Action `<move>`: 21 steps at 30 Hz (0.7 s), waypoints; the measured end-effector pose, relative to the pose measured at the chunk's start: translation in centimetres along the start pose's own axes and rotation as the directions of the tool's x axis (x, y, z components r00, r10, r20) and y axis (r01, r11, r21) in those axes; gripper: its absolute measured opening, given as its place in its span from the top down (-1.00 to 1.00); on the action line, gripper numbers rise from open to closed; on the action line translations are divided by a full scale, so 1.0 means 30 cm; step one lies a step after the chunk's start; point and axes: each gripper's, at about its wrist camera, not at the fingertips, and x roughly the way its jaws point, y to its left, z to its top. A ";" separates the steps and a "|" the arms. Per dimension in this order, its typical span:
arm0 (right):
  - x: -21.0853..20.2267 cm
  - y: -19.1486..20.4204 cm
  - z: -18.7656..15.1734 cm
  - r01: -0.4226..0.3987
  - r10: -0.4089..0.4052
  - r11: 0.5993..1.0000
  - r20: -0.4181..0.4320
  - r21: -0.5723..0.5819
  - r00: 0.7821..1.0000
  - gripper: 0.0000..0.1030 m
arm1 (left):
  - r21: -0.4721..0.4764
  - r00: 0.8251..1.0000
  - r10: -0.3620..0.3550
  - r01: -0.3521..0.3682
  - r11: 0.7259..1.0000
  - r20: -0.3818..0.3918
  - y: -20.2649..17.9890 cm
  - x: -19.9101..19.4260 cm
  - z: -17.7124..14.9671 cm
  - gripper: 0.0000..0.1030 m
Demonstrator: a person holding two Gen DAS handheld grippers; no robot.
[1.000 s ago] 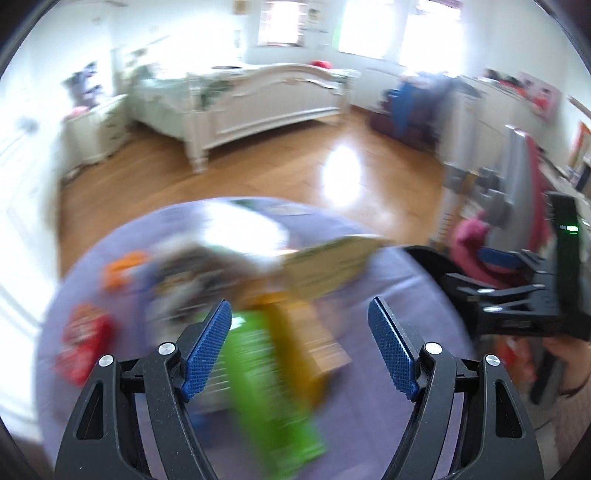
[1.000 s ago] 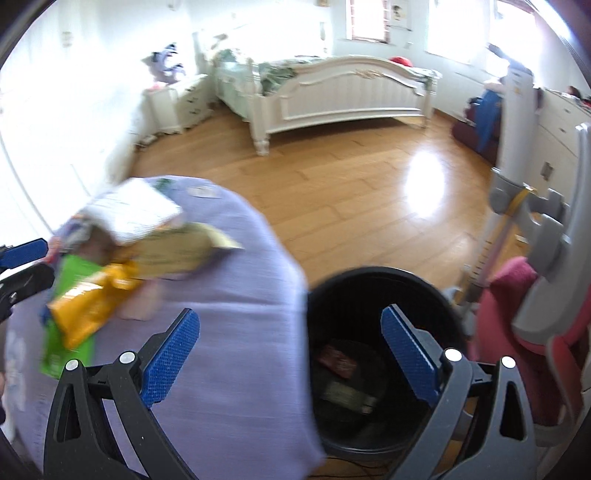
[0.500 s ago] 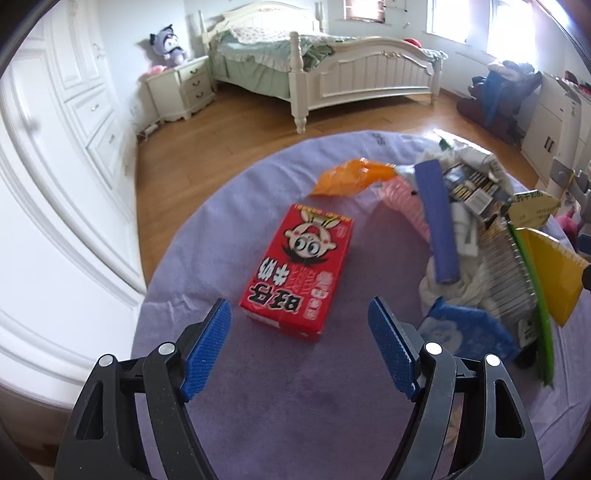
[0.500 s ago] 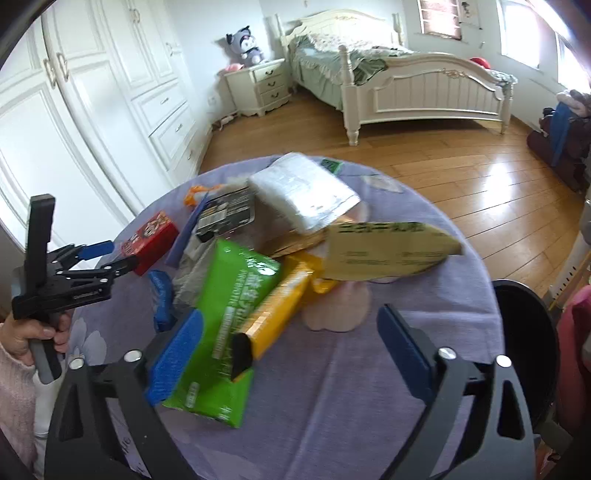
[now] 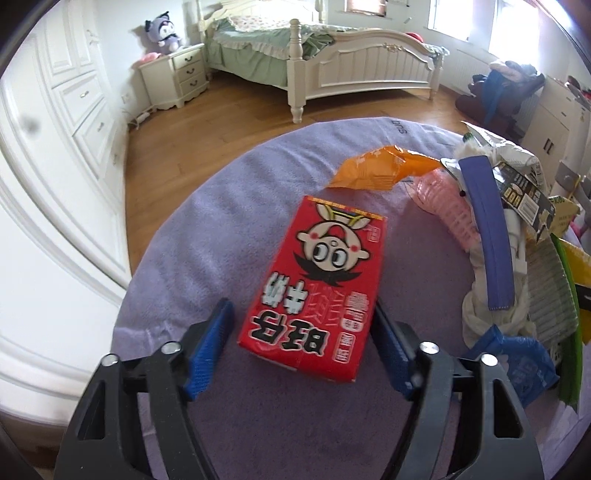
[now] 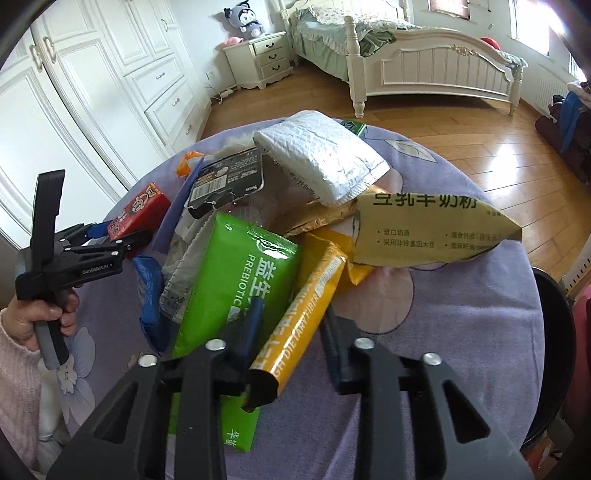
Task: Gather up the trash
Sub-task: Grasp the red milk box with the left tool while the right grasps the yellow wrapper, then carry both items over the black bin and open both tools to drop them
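Wardrobe: white panelled doors (image 6: pixel 110 85) along the left wall, with a nightstand (image 6: pixel 264 61) and a plush toy (image 6: pixel 245 16) on it further back.
Person: a hand (image 6: pixel 48 315) in a pale pink sleeve at the left edge of the right wrist view, holding the left tool by its handle.
Left tongs: the left tongs (image 5: pixel 303 334) point down at the bench (image 5: pixel 221 229), which wears a lilac cloth. The jaws have just been closing and now straddle the near end of the red carton (image 5: pixel 317 284). The right blue pad looks to be against the carton's edge; the left pad stands apart from it, so the grip is not yet made.
Red carton: lies flat on the cloth, cartoon face up, by itself on the left part of the bench.
Heap: just right of the carton, an orange wrapper (image 5: pixel 380 168), a pink net (image 5: pixel 448 206), a blue strip (image 5: pixel 487 229) and a crumpled blue bag (image 5: pixel 524 362), all piled against one another.
Green pouch: the green pouch (image 6: pixel 236 288) lies in the middle of the heap, partly under the yellow one.
Right tongs: the right tongs (image 6: pixel 291 328) have just been closing and now pinch the yellow fibre pouch (image 6: pixel 301 321) between their pads.
White mailer: a padded mailer (image 6: pixel 321 158) sits on top at the back, a tan milk-powder bag (image 6: pixel 432 232) to its right.
Bin: a black bin (image 6: pixel 557 354) stands just beside the bench's right edge.
Bed: a white-framed bed (image 6: pixel 436 66) stands well apart across the wooden floor (image 6: pixel 480 147).
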 end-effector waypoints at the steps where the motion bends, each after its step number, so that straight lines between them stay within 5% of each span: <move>1: 0.005 -0.003 -0.003 -0.003 0.003 1.000 -0.008 0.000 1.000 0.77 | 0.004 1.000 -0.005 0.005 1.000 0.003 -0.001 0.000 0.005 -0.17; 5: -0.002 -0.009 -0.020 0.011 -0.011 1.000 0.000 -0.012 1.000 0.93 | 0.001 1.000 -0.026 0.026 1.000 0.001 -0.013 0.007 0.018 0.00; 21: -0.127 -0.029 -0.056 -0.010 0.011 1.000 0.069 -0.025 0.998 0.94 | 0.006 0.991 -0.023 0.022 1.000 0.131 -0.115 -0.227 -0.022 0.01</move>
